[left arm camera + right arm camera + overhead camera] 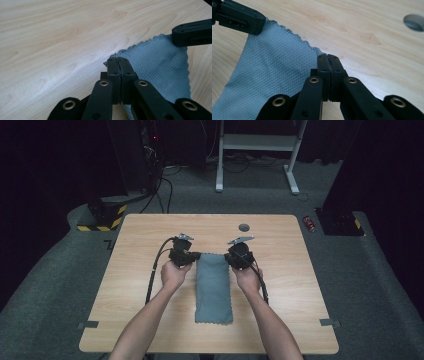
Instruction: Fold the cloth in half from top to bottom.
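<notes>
Cloth held at two corners, ready for folding

Cloth of blue-grey colour lies along the middle of the wooden worktop, long and narrow, with its far short edge between the two claws. The left claw has its jaws pressed together on the far left corner of the cloth, and the right claw is pinching the far right corner in the same way. In the left gripper view the other claw shows farther along the same edge, so both hold one edge and it is stretched between them.

The step in hand seems to be lifting this far edge, probably to fold the cloth toward the near edge. To do it well, I think both hands should rise at the same speed and keep the edge lightly tight, so the cloth does not sag or twist. The near edge should stay flat on the worktop as an anchor.

The cloth is thin and soft, with a small diamond weave and a wavy, scalloped hem. It will bend easily and can slip from a weak grip. Beyond the cloth a small round grey disc sits in the pale, smooth wood.
</notes>
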Demonstrator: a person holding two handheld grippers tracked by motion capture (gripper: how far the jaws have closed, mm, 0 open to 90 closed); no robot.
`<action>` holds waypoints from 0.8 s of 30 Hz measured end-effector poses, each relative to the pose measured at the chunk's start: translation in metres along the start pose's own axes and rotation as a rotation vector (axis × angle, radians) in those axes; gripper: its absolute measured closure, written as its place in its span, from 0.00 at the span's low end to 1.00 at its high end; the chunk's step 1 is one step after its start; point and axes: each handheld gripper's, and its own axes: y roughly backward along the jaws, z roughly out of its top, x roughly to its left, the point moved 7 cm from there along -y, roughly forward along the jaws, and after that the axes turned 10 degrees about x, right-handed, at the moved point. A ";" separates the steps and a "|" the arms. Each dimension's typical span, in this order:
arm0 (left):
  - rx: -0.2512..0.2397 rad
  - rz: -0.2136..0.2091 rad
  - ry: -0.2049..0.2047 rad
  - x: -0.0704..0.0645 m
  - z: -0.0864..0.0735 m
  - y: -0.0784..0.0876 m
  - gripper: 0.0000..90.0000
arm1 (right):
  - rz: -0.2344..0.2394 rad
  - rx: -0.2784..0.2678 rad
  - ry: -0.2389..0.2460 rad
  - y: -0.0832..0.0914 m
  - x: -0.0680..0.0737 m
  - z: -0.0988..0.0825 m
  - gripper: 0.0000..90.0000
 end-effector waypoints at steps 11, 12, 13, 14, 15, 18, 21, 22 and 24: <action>0.007 -0.022 -0.029 -0.007 -0.009 0.002 0.99 | 0.010 -0.007 0.015 0.002 0.001 -0.006 0.99; 0.011 -0.029 -0.030 -0.007 -0.012 0.002 0.99 | 0.014 -0.008 0.018 0.002 0.002 -0.008 0.99; 0.012 -0.035 -0.025 -0.008 -0.014 0.002 0.99 | 0.020 -0.005 0.018 0.002 0.003 -0.011 0.99; 0.013 -0.038 -0.027 -0.008 -0.016 0.001 0.99 | 0.025 -0.007 0.022 0.001 0.005 -0.015 0.99; 0.012 -0.043 -0.022 -0.009 -0.019 0.001 0.99 | 0.025 -0.007 0.022 0.001 0.005 -0.015 0.99; 0.009 -0.058 -0.025 -0.013 -0.026 0.003 0.99 | 0.038 -0.008 0.035 0.002 0.010 -0.026 0.99; 0.010 -0.066 -0.039 -0.017 -0.033 0.003 0.98 | 0.046 -0.008 0.034 0.004 0.011 -0.030 0.99; 0.014 -0.067 -0.042 -0.018 -0.036 0.003 0.98 | 0.054 -0.009 0.037 0.004 0.013 -0.033 0.99; 0.018 -0.069 -0.049 -0.020 -0.041 0.003 0.98 | 0.058 -0.009 0.046 0.005 0.015 -0.037 0.99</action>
